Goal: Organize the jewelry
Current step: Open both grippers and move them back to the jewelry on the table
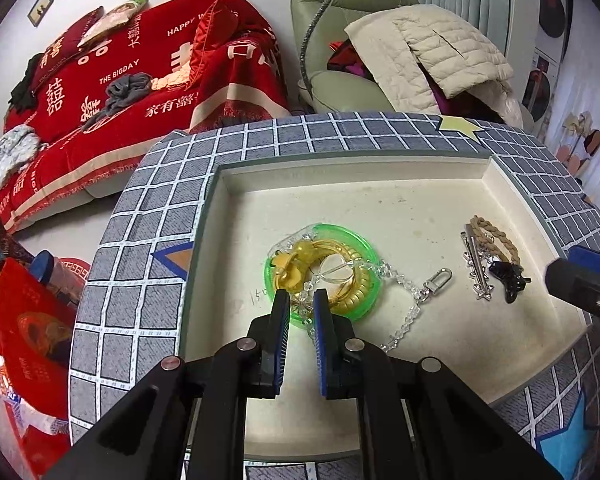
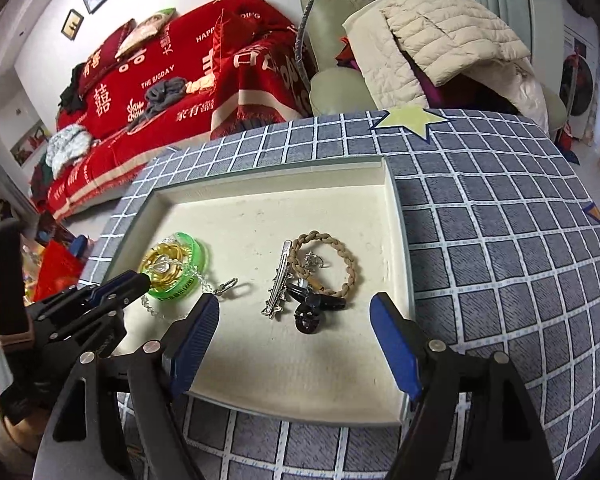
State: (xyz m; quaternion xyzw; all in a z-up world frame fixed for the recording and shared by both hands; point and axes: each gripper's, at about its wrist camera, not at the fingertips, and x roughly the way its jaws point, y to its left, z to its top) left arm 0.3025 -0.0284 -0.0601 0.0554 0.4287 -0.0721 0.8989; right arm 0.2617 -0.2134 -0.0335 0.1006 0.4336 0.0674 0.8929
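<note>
A shallow cream tray (image 1: 380, 192) (image 2: 260, 204) lies on a grey checked tablecloth. In it sits a green round dish (image 1: 364, 252) (image 2: 192, 268) holding a gold coil ring and a clear crystal chain (image 1: 404, 284) with a silver clasp. My left gripper (image 1: 302, 304) (image 2: 140, 280) is nearly closed around the dish's near rim and the chain. To the right lie a braided tan bracelet (image 2: 340, 256) (image 1: 496, 236), a silver hair clip (image 2: 278, 284) (image 1: 474, 264) and a black clip (image 2: 314, 308) (image 1: 508, 280). My right gripper (image 2: 294, 320) is open wide, just before these.
The checked tablecloth (image 2: 500, 240) covers the table around the tray. Behind are a sofa with a red blanket (image 1: 140, 80) and a green armchair (image 1: 340, 8) piled with a cream jacket. Red bags (image 1: 28, 320) stand left of the table.
</note>
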